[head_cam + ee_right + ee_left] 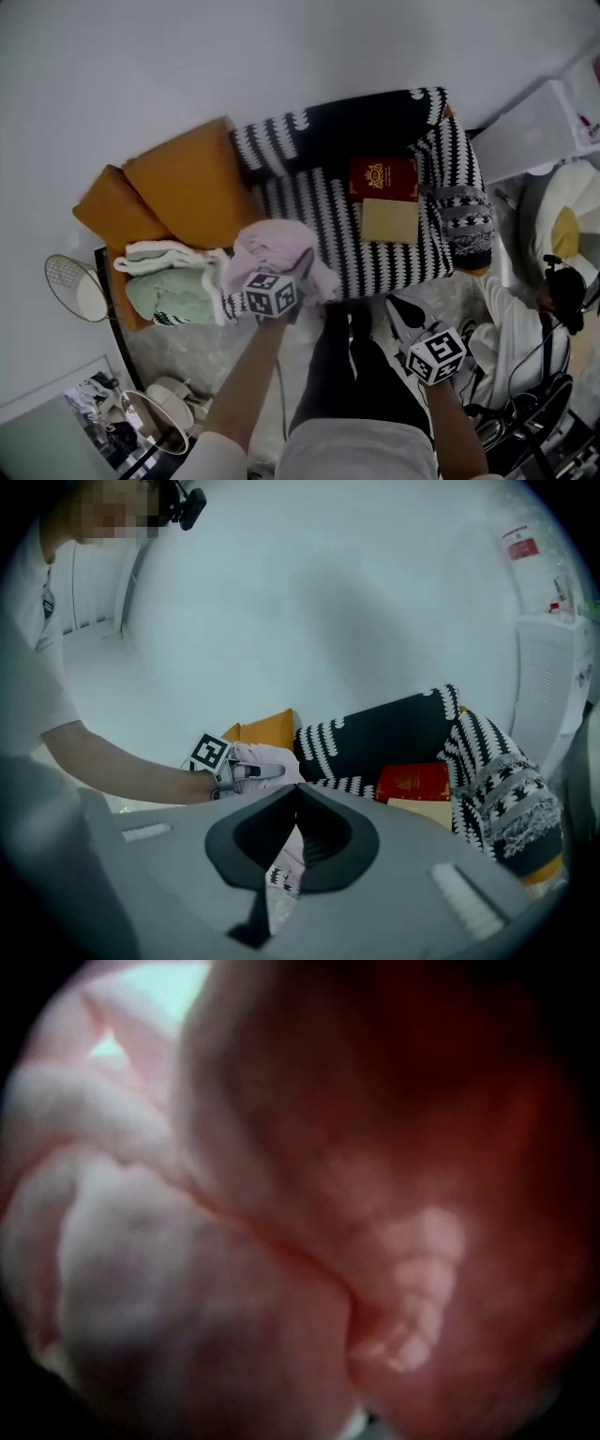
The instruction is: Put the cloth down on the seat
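A bunched pink cloth (pixel 272 248) hangs at the front left corner of the sofa seat (pixel 319 216), which is covered by a black-and-white striped blanket. My left gripper (pixel 278 281) is under the cloth's near side, shut on it. In the left gripper view the pink cloth (pixel 234 1241) fills the picture and hides the jaws. The right gripper view shows the left gripper (pixel 246 772) with the pink cloth (pixel 267 757) bunched at its tip. My right gripper (pixel 398 317) is lower, off the front of the sofa. Its jaws (pixel 298 794) are shut and hold nothing.
A red book (pixel 382 176) and a tan book (pixel 390 221) lie on the seat's right half. Orange cushions (pixel 187 178) lean at the left, with a white cloth (pixel 159 251) and a green cloth (pixel 173 291) below them. A white cabinet (pixel 539 127) stands at the right.
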Motion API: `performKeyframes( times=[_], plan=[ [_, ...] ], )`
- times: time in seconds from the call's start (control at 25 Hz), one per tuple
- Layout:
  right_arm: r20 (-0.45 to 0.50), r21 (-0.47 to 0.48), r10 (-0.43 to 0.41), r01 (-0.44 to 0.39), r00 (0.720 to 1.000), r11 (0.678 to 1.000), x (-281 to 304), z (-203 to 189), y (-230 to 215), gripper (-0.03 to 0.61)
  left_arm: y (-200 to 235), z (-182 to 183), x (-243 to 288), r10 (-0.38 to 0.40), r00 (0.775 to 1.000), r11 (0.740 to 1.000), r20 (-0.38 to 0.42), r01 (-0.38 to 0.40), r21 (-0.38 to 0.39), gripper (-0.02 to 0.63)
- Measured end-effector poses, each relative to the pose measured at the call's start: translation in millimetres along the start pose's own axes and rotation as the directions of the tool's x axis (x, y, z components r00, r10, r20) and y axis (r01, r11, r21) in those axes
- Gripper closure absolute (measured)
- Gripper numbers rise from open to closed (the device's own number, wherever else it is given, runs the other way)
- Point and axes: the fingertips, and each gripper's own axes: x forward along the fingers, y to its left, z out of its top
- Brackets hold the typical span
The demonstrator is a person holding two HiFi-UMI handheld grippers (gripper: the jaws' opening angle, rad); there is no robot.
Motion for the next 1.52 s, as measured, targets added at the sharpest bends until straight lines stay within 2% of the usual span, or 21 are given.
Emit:
performKeyframes(
  times=[0.16, 0.36, 0.52, 0.64, 0.76, 0.88, 1.24, 1.52],
  plan=[
    [-0.009, 0.026, -0.009, 0.009, 1.000, 1.000, 30.6, -0.6, -9.6, 0.582, 26.9, -4.4, 32.1, 0.010, 1.000, 0.999, -0.028, -0.011, -0.031, 0.500],
    [-0.034, 0.055, -0.005, 0.007, 0.999, 0.998, 57.9, -6.6, -14.6, 0.583, 49.9, -20.3, 62.8, 0.027, 0.997, 0.998, -0.078, -0.031, -0.051, 0.452],
    [-0.047, 0.069, -0.002, 0.006, 0.999, 0.998, 71.6, -8.5, -17.6, 0.583, 60.6, -34.2, 77.9, 0.013, 0.991, 0.996, -0.130, -0.024, -0.081, 0.374],
    [-0.053, 0.077, -0.003, 0.007, 0.999, 0.997, 78.0, -9.0, -20.7, 0.583, 70.1, -44.8, 85.2, 0.027, 0.984, 0.995, -0.175, -0.044, -0.094, 0.291],
    [-0.050, 0.077, -0.001, 0.005, 0.999, 0.997, 81.9, -7.9, -23.4, 0.583, 77.5, -56.7, 89.4, 0.038, 0.974, 0.993, -0.225, -0.062, -0.101, 0.173],
    [-0.050, 0.080, -0.003, 0.007, 0.999, 0.997, 82.7, -7.9, -24.9, 0.583, 79.7, -61.7, 88.1, 0.031, 0.971, 0.991, -0.236, -0.060, -0.119, 0.142],
    [-0.048, 0.076, 0.007, -0.003, 0.999, 0.997, 75.9, -10.9, -18.3, 0.583, 75.0, -53.6, 69.2, 0.050, 0.981, 0.991, -0.185, -0.071, -0.109, 0.141],
    [-0.020, 0.036, 0.029, -0.029, 0.999, 0.999, 51.1, 8.9, -2.0, 0.583, 38.8, -27.3, 38.2, 0.048, 0.992, 0.996, -0.119, -0.057, -0.071, 0.207]
  ],
)
